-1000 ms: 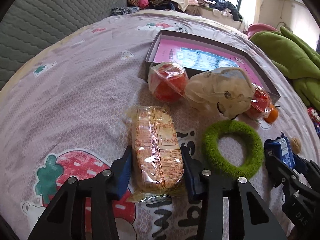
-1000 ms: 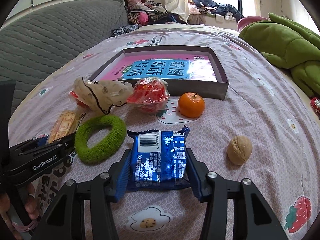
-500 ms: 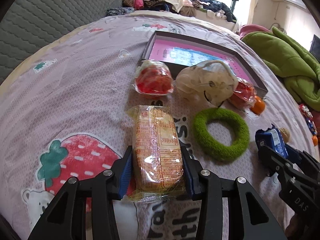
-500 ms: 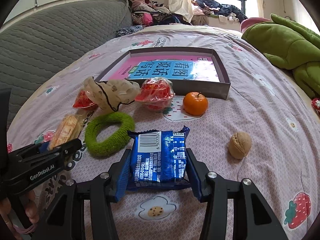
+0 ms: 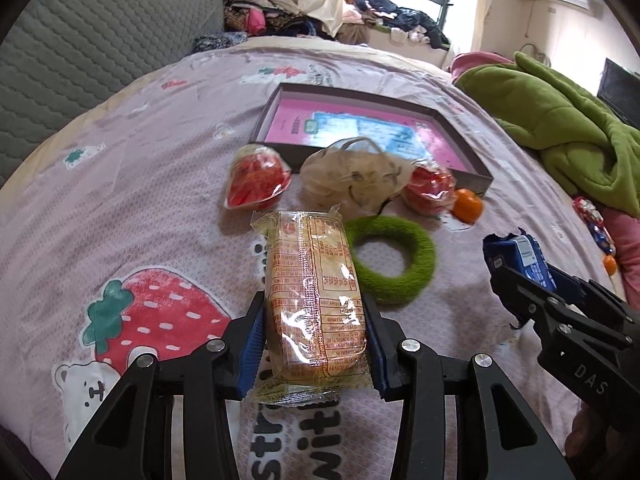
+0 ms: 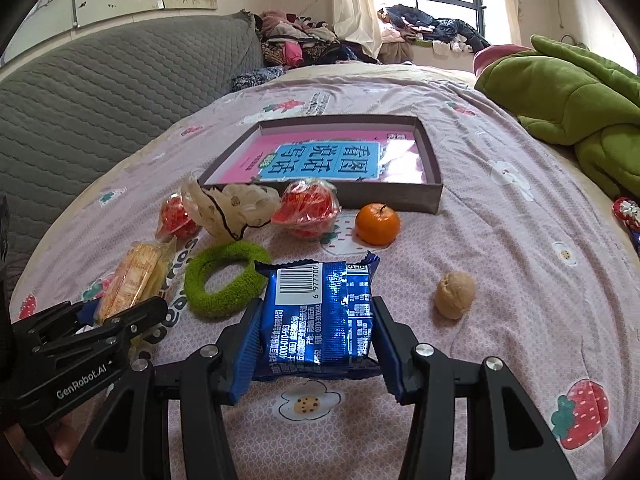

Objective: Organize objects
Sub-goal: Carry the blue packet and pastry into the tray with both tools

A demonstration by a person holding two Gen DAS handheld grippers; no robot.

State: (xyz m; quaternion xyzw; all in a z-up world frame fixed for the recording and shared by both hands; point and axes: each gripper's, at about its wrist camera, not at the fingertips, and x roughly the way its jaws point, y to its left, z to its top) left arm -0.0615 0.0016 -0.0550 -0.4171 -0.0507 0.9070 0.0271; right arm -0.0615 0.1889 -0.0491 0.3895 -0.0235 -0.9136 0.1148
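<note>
My left gripper is shut on a yellow-orange biscuit packet, held lifted above the pink printed bedspread. My right gripper is shut on a blue snack packet, also raised off the bed. Each gripper shows in the other's view: the right one with the blue packet at the right, the left one with the biscuit packet at the left. A shallow grey box with a pink-and-blue book inside lies further back on the bed.
On the bedspread lie a green fuzzy ring, two red wrapped snacks, a crumpled cream bag, an orange and a walnut. A green blanket lies right, a grey headboard left.
Both grippers have risen and drawn back from the box with their packets still gripped. The ring, bag and box now look farther away in the left wrist view.
</note>
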